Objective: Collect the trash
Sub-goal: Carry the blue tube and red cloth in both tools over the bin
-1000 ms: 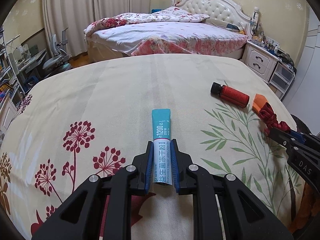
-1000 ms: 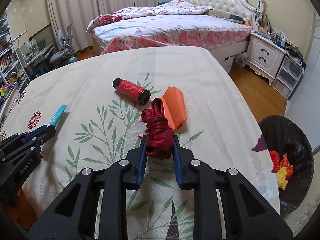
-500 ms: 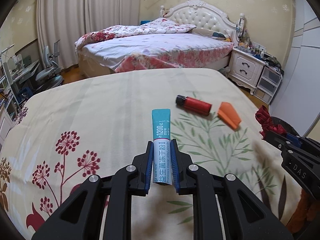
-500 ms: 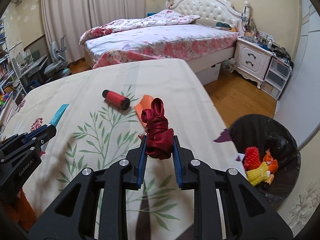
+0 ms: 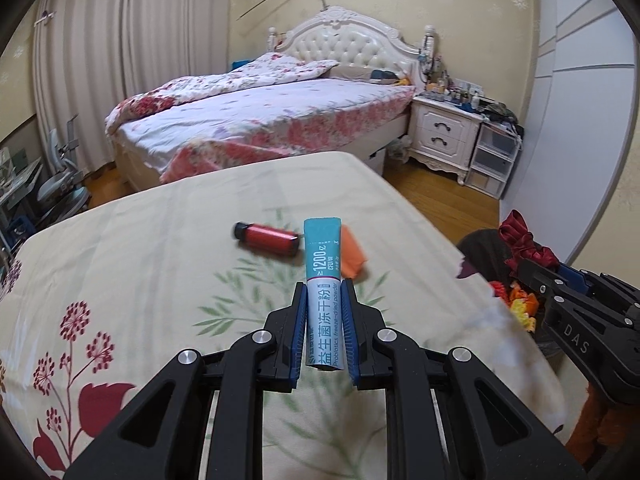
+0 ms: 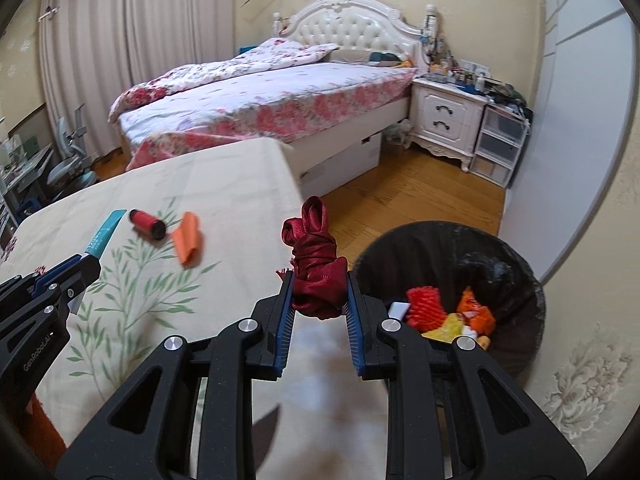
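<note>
The table (image 5: 132,248) carries a cream cloth printed with green bamboo leaves and dark red flowers. Two loose items lie on it, just beside each other: a red cylindrical spool with black end caps (image 6: 147,225), lying on its side, and a folded orange paper piece (image 6: 187,237). Beyond the table's right edge stands a round black bin (image 6: 516,264) with a dark liner, on the wooden floor; it holds red, orange and yellow scraps (image 6: 448,312). Nothing stands between the bin's mouth and the two grippers.

The left gripper (image 5: 323,320) is clamped narrow on a teal-and-white probiotic powder sachet (image 5: 322,280), a flat stick pack with printed lettering, held upright above the cloth with its teal end projecting past the blue pads. The right gripper (image 6: 318,300) is clamped on a dark red satin ribbon bundle (image 6: 314,256), knotted and glossy, with a loop standing up from it; it sits off the table's corner, near the bin's rim.

Behind are a bed with a tufted white headboard (image 5: 344,46) and floral bedding, a white carved nightstand (image 5: 448,136) cluttered on top, and pleated pale curtains (image 5: 100,72).
</note>
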Motion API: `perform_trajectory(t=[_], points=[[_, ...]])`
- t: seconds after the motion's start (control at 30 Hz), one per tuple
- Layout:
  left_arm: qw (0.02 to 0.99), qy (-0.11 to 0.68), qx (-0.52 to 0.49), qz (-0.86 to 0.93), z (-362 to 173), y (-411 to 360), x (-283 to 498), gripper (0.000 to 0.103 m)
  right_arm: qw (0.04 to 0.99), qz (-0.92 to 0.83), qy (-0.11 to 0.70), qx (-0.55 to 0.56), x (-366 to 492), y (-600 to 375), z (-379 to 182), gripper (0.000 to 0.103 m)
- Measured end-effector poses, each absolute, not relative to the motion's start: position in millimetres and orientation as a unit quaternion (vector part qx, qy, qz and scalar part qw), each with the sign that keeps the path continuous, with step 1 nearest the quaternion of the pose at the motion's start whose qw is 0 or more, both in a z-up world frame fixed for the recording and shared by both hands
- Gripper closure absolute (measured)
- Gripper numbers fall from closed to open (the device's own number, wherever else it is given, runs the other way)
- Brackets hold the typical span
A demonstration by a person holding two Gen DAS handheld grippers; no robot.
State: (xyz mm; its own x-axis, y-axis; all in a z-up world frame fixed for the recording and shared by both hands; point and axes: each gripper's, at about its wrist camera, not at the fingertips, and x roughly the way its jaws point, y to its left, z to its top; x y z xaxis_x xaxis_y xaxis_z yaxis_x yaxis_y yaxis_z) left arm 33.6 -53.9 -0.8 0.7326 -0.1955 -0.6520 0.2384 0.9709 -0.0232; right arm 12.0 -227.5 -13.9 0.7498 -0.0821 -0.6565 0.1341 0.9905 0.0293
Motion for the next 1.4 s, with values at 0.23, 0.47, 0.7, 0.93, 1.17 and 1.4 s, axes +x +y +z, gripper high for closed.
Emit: perform_trajectory(t=[0.23,0.47,0.7,0.93,1.17,1.4], points=[[0.929,0.328,0.050,-0.162,5,-105,34,0.085,0.932,-0.111,0.339,0.061,5,-276,-14,0.080],[0.924,0.321,0.067,-0.199,3,-155,43,0.085,0.927,-0.151,0.333,0.077,3,-312,-19,0.080],[0.916,0.324,0.092,-0.217,-8,-192,56,0.085,0.921,-0.173,0.337,0.089,10,-334,-30,0.080],[0.909,0.337,0.108,-0.220,-21,-216,75,0.085,0.915,-0.187,0.340,0.107,19,-354,-40,0.080],[0.903,0.345,0.123,-0.223,-32,-237,89,0.085,0.910,-0.200,0.343,0.119,27,-366,-47,0.079],[0.898,0.355,0.130,-0.227,-39,-244,94,0.081,0.906,-0.208,0.348,0.125,31,-374,-54,0.077]])
